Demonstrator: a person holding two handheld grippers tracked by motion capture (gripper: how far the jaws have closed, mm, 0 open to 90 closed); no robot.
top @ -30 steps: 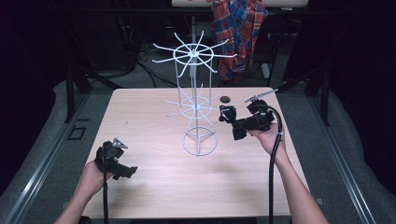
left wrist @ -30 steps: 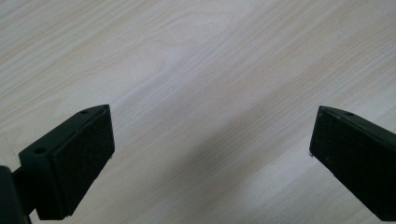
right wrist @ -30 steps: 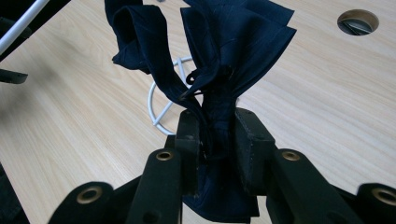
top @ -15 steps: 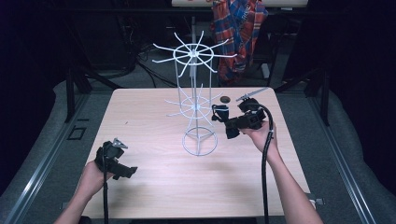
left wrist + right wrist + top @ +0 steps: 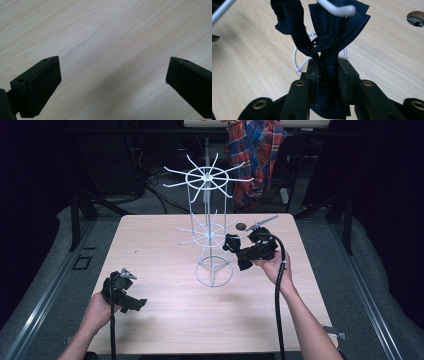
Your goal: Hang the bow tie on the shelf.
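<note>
Two tools are in use. Since a second ago, the right tool (image 5: 239, 254) has travelled left across the surface (image 5: 165, 320), from out near the right edge to just beside the white wire rack (image 5: 209, 232) standing mid-surface; the earlier high views show it farther right. We see it pinching a dark navy cloth (image 5: 329, 45): in the right gripper view the jaws are pressed together on the bunched lower part of the fabric, and the upper folds fan out ahead of them. A white prong (image 5: 337, 8) of the rack crosses right over the top of the cloth in that view, close to it; we cannot tell whether they touch. The rack's ring base (image 5: 299, 62) lies behind the fabric.

Our reading: the cloth is being brought up to a prong of the lower tier for hanging, and is not yet draped over it.

The left tool (image 5: 112, 82) has kept its place at the near left of the surface, jaws spread wide over bare wood with nothing between them.

A small round dark object (image 5: 241, 226) lies on the surface beyond the right tool. A plaid garment (image 5: 255, 155) hangs at the far side.

Writing: none legible on the cloth, rack or tools.
</note>
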